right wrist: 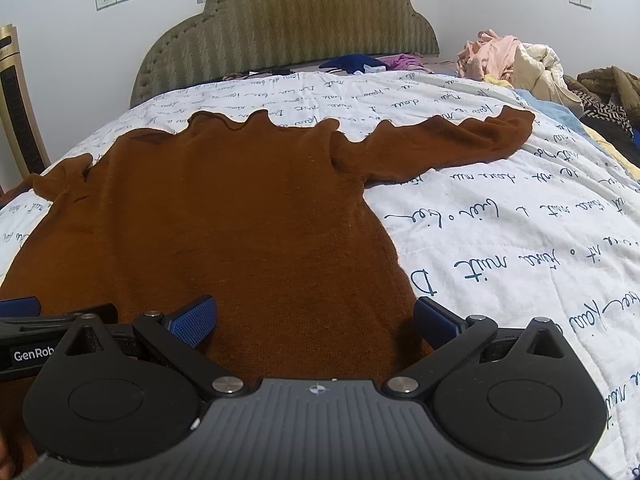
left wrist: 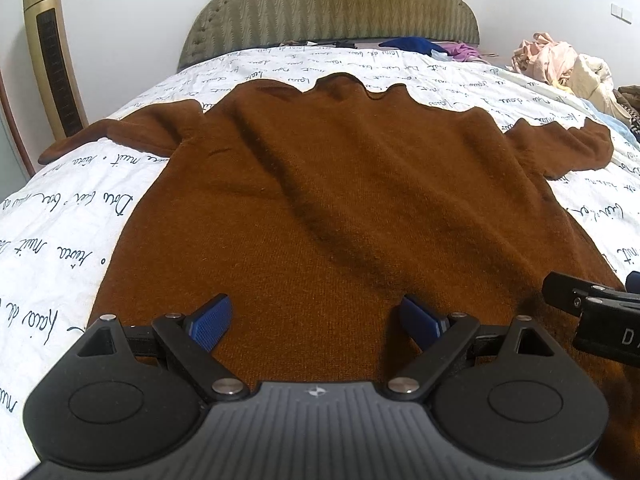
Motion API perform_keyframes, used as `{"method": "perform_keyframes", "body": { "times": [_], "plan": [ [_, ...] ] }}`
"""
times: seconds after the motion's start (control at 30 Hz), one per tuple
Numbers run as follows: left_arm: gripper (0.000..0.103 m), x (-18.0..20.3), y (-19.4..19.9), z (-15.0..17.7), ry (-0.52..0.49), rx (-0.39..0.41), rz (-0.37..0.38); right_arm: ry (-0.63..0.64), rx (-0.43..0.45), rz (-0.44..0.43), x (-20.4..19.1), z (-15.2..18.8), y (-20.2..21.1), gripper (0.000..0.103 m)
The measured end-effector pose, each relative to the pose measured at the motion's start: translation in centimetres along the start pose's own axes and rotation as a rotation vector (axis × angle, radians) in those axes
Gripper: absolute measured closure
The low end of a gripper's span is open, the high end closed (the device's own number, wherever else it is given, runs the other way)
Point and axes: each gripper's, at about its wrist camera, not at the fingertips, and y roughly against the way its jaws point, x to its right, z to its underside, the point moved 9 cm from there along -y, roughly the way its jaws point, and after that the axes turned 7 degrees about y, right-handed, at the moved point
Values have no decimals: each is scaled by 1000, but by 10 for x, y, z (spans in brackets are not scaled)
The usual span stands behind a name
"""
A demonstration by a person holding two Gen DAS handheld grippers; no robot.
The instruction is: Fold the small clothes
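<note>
Now both grippers — left [left wrist: 316,320], right [right wrist: 316,320] — jaws apart over brown sweater [left wrist: 340,200], hem hidden, nr edge cut off

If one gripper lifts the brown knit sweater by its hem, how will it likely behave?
The brown knit sweater would probably drape limply: it lies flat with soft wrinkles on the quilt. Its outspread right sleeve would likely trail. The fuzzy knit should grip the ribbed pads rather than slip.
</note>
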Motion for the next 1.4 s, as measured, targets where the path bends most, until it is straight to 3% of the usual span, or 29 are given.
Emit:
{"method": "perform_keyframes", "body": {
  "times": [1.4],
  "plan": [
    [11, 1, -2, 2, 8, -3, 14, 4, 11, -7, 1, 0, 2, 0]
  ]
}}
